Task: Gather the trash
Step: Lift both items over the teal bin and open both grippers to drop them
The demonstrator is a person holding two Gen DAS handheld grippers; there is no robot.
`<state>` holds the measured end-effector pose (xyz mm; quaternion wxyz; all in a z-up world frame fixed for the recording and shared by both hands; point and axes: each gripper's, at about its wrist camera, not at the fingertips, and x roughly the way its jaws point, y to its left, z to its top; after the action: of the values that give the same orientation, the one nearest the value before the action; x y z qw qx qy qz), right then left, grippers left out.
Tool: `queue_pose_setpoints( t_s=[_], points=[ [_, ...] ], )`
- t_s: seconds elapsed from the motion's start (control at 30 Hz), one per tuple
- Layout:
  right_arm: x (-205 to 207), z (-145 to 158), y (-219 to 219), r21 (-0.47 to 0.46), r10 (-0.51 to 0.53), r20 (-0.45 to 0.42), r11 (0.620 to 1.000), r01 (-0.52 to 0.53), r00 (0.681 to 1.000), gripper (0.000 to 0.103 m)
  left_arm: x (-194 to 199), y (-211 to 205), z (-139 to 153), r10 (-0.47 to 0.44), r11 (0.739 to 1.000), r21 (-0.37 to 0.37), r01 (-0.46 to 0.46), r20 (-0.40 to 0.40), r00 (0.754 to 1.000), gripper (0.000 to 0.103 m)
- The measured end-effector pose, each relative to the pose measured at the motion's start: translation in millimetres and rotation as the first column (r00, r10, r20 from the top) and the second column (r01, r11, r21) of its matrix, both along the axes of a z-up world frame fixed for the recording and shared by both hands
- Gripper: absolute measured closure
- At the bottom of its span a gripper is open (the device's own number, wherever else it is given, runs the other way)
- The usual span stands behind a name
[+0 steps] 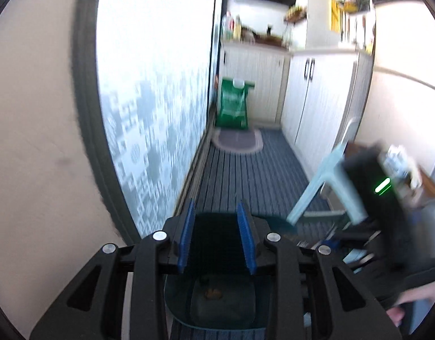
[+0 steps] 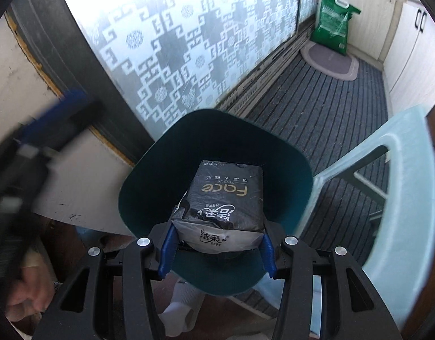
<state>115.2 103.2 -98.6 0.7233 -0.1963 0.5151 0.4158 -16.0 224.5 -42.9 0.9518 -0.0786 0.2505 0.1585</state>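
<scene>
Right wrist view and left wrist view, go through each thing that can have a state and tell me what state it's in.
Tissue pack: clamped between the right gripper's pads, hanging over the bin.
Bin: upright, open, almost empty, a small scrap at its bottom.
Right gripper: shut on the pack.
Left gripper: open, nothing between its pads.
Green bag: upright against the far cabinet.
Chair: standing beside the bin.
</scene>
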Motion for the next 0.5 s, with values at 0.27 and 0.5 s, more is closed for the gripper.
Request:
queue_pose_setpoints(
  t_s=[0.27,0.5],
  points=[
    [0.6,-34.8,7.4,-0.068,-0.004,-0.079,0.998,-0.002,0.997,0.053,-17.9,-12.5,26.3,0.004,1.000,0.022,-0.007,0.125,0.992,0.070],
    [-3.5,-59.3,9.4,-0.130,0.008,-0.103,0.991,-0.022,0.995,0.053,-32.9,-19.7,43.9,-0.010,0.999,0.054,-0.002,0.228,0.974,0.070]
  ],
)
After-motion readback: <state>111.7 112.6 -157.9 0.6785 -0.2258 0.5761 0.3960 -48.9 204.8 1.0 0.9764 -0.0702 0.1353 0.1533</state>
